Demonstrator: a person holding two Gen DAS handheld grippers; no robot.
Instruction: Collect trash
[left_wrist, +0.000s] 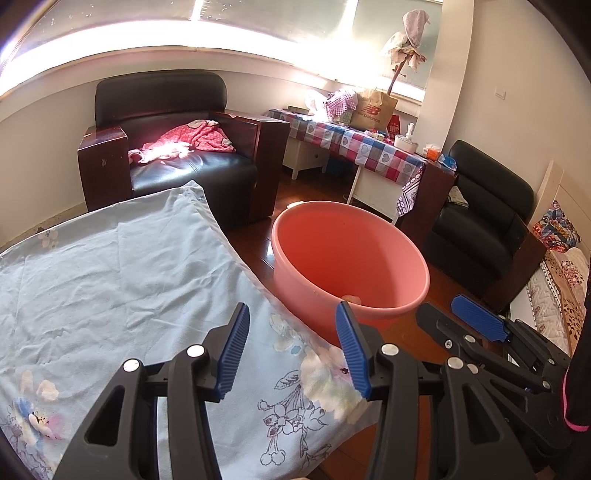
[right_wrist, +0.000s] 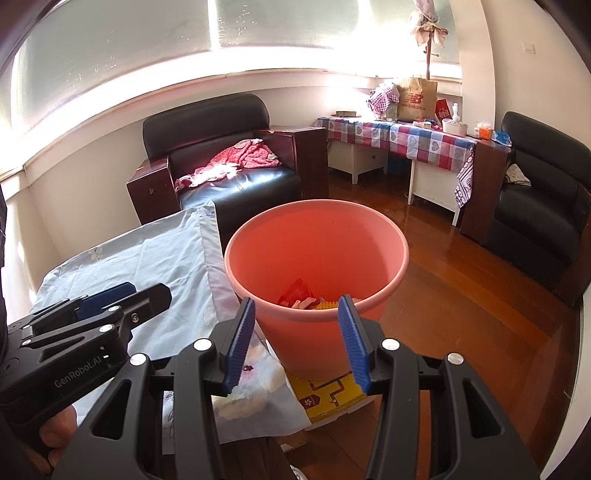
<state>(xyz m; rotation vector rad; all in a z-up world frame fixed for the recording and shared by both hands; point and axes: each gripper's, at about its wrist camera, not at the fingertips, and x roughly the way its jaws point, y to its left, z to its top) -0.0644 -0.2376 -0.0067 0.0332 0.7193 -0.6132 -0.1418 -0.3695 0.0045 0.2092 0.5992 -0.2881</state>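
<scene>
Sunlit window (right_wrist: 184, 55), black armchair (right_wrist: 221, 162), wooden floor (right_wrist: 461, 277)

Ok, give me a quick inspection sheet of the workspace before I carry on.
Surface: pale blue floral cloth, wrinkled, no trash seen on it.
Job's things: pink bin holds red, white and yellow scraps.
Clutter: yellow box under the bin.
Grippers: left gripper open, nothing held; right gripper open, nothing held.
Cables: nothing seen.
Surroundings: black armchair with red garment; checked-cloth table, crowded.
</scene>
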